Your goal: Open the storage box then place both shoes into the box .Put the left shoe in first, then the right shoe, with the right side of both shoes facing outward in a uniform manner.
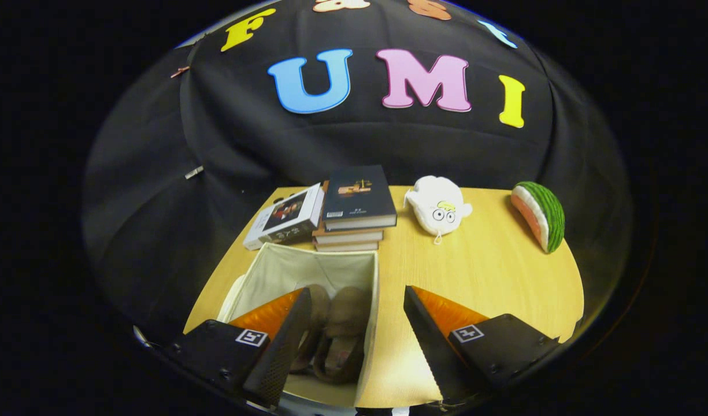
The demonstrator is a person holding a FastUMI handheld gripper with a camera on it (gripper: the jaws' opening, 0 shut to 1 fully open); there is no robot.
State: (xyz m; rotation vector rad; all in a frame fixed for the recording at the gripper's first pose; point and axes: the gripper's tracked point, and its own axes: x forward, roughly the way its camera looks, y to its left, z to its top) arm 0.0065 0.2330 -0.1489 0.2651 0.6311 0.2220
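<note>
The storage box (330, 271) is a cream fabric cube standing open on the counter (481, 271), just in front of a stack of books (354, 222). Inside it, two tan shoes (336, 335) lie side by side, one partly hidden.

Tongs (356, 323) with wedge fingers, ribbed inner pads, black mounts, square markers, small screws

Wooden worktop (492, 271), light grain. At its far edge: stack of books (354, 222), dark cover on top; a boxed book (285, 218) leans against the stack's side. Beside the stack, white plush toy (438, 206). Farther along, watermelon-slice plush (540, 215).
</note>
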